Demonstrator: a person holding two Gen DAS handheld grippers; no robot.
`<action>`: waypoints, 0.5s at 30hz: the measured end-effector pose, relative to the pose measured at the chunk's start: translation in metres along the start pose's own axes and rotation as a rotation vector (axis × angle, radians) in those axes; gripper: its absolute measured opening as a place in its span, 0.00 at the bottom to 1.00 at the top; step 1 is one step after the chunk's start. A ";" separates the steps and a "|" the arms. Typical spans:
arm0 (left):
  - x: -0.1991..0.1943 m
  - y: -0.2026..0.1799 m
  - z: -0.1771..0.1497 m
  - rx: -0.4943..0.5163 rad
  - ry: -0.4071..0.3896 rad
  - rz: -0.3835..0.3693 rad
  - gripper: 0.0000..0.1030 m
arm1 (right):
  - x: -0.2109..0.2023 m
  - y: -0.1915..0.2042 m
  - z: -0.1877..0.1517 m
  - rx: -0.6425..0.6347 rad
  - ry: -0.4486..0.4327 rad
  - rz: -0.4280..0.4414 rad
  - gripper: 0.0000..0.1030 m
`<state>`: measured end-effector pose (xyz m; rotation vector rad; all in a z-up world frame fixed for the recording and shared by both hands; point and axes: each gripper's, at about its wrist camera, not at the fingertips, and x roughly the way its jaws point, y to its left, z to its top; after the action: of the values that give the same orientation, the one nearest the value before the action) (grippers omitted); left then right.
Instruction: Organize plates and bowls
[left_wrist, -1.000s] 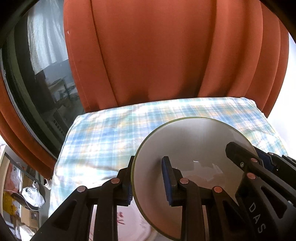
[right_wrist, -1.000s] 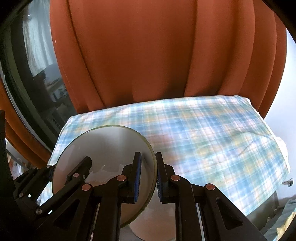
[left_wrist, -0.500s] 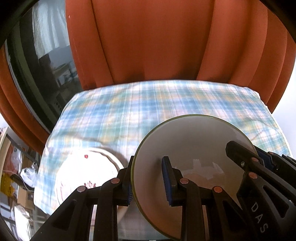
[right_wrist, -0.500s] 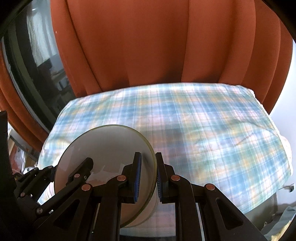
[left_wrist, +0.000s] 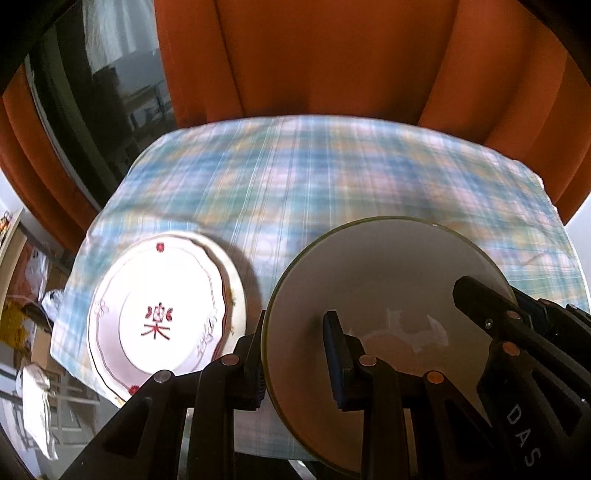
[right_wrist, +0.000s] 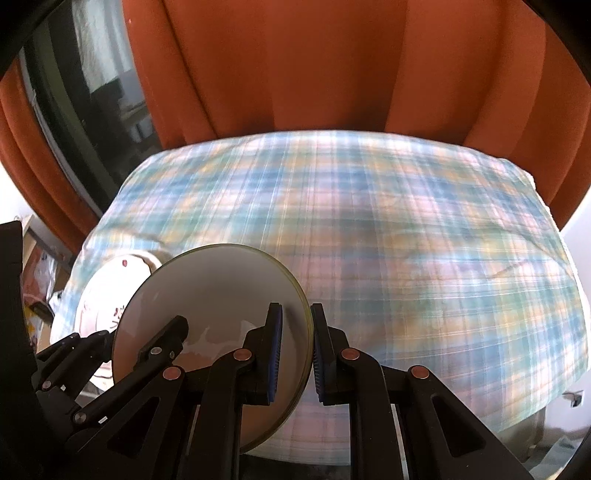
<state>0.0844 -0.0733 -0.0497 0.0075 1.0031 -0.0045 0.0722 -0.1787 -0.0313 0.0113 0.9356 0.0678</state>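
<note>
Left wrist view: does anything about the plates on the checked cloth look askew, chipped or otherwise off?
The patterned plates are stacked off-centre: the top one sits shifted left, so the lower plate's rim shows as a crescent on the right. The stack also reaches the tablecloth edge at lower left. The grey plate held by both grippers looks intact.

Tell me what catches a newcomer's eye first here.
A plain plate with a greenish rim, clamped at opposite edges by the left gripper and right gripper, fills the foreground. Left of it, a floral plate lies on the plaid cloth, with orange curtains behind.
</note>
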 end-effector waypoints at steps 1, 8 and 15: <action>0.002 0.000 -0.002 -0.003 0.006 0.003 0.24 | 0.003 0.000 0.000 -0.005 0.005 0.000 0.18; 0.013 0.002 -0.004 -0.017 0.014 0.048 0.24 | 0.026 0.001 -0.002 -0.028 0.070 0.028 0.18; 0.025 0.002 -0.005 -0.037 0.044 0.063 0.24 | 0.036 0.006 0.002 -0.075 0.082 0.016 0.18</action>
<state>0.0940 -0.0710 -0.0736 0.0051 1.0463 0.0719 0.0943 -0.1703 -0.0588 -0.0544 1.0143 0.1187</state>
